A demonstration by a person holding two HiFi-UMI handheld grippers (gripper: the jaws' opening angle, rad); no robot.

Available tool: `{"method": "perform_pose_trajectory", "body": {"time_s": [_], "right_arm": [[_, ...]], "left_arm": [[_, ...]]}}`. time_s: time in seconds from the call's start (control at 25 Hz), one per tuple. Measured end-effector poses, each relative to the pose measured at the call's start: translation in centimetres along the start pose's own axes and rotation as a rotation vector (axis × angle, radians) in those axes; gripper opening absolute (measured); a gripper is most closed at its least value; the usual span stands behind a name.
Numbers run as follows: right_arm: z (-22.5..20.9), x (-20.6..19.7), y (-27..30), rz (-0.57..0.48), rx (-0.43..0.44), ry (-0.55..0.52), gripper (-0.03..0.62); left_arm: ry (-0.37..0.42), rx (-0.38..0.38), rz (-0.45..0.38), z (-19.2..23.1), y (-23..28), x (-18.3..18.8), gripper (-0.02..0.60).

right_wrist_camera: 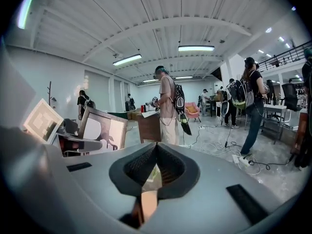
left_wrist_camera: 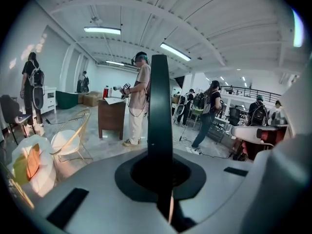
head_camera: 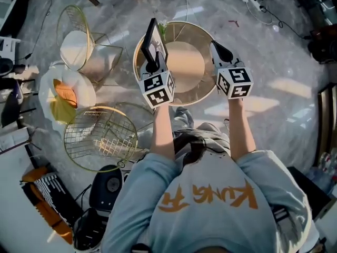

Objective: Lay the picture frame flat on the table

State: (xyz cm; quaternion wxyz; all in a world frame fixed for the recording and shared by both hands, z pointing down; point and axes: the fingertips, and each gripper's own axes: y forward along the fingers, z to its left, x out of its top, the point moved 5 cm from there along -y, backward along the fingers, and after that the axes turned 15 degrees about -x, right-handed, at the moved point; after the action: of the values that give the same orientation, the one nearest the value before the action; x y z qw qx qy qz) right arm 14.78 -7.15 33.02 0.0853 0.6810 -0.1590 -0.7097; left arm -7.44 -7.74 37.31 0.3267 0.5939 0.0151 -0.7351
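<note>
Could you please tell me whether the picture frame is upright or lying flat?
Upright: the picture frame stands on edge, clamped by the left gripper over the round table; the left gripper view shows it edge-on.

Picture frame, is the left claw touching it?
Touching. The left gripper view shows the left claw shut on the picture frame, whose dark edge stands upright between its jaws.

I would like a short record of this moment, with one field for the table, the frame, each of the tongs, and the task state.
round table: below both tongs
picture frame: held upright on its edge over the round table
left tongs: shut on the picture frame's edge
right tongs: shut, nothing between them, beside the frame and apart from it
task state: frame not yet laid flat
</note>
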Motion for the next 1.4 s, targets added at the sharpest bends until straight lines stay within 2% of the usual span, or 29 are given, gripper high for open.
{"method": "perform_pose_trajectory", "body": {"time_s": [0.16,0.32,0.6,0.84,1.08,1.4], "right_arm": [[-2.2,-1.8,1.2,0.062,-0.035,-0.001,-0.002],[-4.6,-2.3,2.7,0.097,-0.061,0.017,-0.002],[-3.5,-4.1,8.3,0.164,0.073,0.008,-0.002],[-1.8,-6.6,11.9,0.227,0.167,-0.023,-0.002],[-0.5,-11.2,12.8,0.310,0.206,-0.053,-0.002],[0.4,-16.4,13.2,0.398,0.238,-0.085,-0.002]], "left_arm": [[-0.057,0.037,0.045,1.9,1.2,-1.7,0.026],[-0.074,0.061,0.084,2.2,2.2,-2.4,0.026],[-0.112,0.165,0.140,3.3,3.4,-4.3,0.026],[-0.186,0.208,0.174,4.0,4.9,-6.5,0.026],[-0.263,0.233,0.227,5.0,5.5,-11.2,0.026],[-0.310,0.192,0.304,4.5,6.9,-16.4,0.026]]}}
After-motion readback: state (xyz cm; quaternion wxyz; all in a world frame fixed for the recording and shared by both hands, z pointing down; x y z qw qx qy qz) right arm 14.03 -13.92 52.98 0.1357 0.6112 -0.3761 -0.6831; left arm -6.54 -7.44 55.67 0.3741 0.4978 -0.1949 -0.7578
